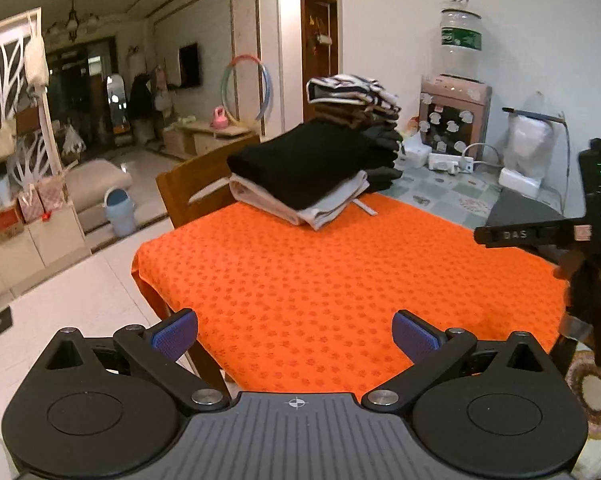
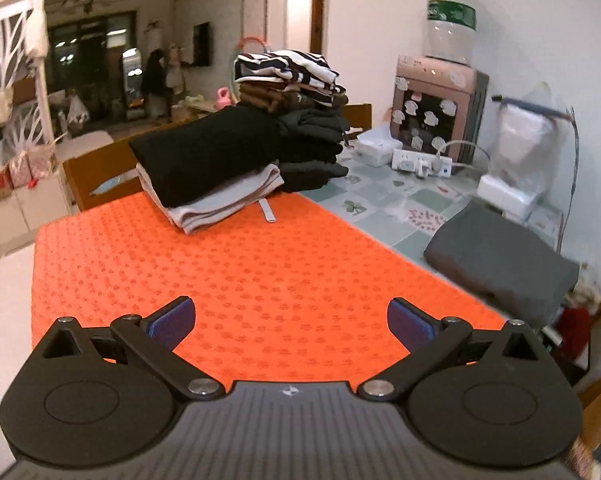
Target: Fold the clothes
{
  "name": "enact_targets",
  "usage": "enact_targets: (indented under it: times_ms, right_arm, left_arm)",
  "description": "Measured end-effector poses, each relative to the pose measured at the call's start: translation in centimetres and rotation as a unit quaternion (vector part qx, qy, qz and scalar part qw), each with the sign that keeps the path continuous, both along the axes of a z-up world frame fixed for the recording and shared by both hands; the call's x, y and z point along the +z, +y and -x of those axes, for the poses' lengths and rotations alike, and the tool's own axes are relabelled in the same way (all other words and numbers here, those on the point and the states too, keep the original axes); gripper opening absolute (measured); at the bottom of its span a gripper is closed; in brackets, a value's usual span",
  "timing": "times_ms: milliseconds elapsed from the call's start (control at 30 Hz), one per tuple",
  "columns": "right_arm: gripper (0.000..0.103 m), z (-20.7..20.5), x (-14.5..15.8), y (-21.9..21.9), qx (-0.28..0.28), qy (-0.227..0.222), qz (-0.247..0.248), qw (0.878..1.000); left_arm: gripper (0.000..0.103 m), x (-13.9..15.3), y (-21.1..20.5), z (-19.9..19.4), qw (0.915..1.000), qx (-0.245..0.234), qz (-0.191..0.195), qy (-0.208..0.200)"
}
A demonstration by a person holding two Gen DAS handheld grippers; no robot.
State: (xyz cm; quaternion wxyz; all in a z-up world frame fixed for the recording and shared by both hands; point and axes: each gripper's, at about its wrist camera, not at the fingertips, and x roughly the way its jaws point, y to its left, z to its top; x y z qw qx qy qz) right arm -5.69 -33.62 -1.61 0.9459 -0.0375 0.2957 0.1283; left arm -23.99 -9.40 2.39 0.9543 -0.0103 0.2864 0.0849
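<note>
An orange dotted cloth [image 1: 340,280] [image 2: 240,264] covers the near part of the table. At its far edge lie folded clothes: a black garment [image 1: 300,160] [image 2: 204,152] on a grey one [image 1: 328,204] [image 2: 224,200]. Behind stands a taller stack [image 1: 364,120] [image 2: 300,104] with a striped garment [image 1: 352,88] [image 2: 288,66] on top. A folded dark grey garment [image 2: 500,264] lies at the right. My left gripper [image 1: 295,334] is open and empty above the cloth's near edge. My right gripper [image 2: 290,320] is open and empty; its body shows in the left wrist view [image 1: 560,236].
A wooden chair [image 1: 192,192] [image 2: 96,176] stands at the table's far left side. On the tiled table part [image 2: 400,200] sit a power strip [image 2: 420,164], a white box [image 2: 376,148], a water dispenser [image 2: 440,100] and a white appliance [image 2: 512,168]. Floor lies to the left.
</note>
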Motion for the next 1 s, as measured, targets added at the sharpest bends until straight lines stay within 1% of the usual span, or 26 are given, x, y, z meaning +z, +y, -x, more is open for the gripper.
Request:
enact_targets:
  times_ms: [133, 300, 400, 467, 600, 733, 867, 1000]
  right_arm:
    - [0.103, 0.2, 0.4, 1.1, -0.022, 0.002, -0.009, 1.000]
    - [0.103, 0.9, 1.1, 1.5, -0.065, 0.003, -0.017, 0.998]
    - [0.103, 1.4, 1.3, 1.6, -0.094, 0.003, -0.027, 0.995]
    - [0.103, 1.5, 1.3, 1.5, -0.114, 0.004, -0.030, 0.993]
    - [0.103, 1.6, 1.0, 1.9, -0.147, 0.005, -0.024, 0.989]
    - [0.103, 1.4, 0.6, 2.7, -0.181, 0.011, -0.027, 0.983]
    - [0.103, 0.6, 0.3, 3.4, -0.227, 0.017, -0.033, 0.973]
    - [0.103, -0.2, -0.4, 3.7, -0.280, 0.024, -0.042, 0.959]
  left_arm:
    - [0.103, 0.2, 1.7, -2.2, 0.9997, -0.023, 0.007, -0.005]
    - [0.103, 0.2, 3.3, -6.2, 0.9971, -0.065, 0.039, -0.006]
    - [0.103, -0.3, 3.6, -9.2, 0.9941, -0.097, 0.046, 0.008]
    - [0.103, -0.7, 3.5, -11.0, 0.9911, -0.125, 0.044, 0.014]
    - [0.103, -1.5, 3.0, -14.9, 0.9823, -0.182, 0.037, 0.025]
    - [0.103, -2.3, 2.5, -19.1, 0.9704, -0.235, 0.032, 0.044]
    - [0.103, -2.7, 2.1, -23.4, 0.9555, -0.290, 0.017, 0.054]
    - [0.103, -3.2, 1.8, -27.0, 0.9422, -0.331, 0.008, 0.055]
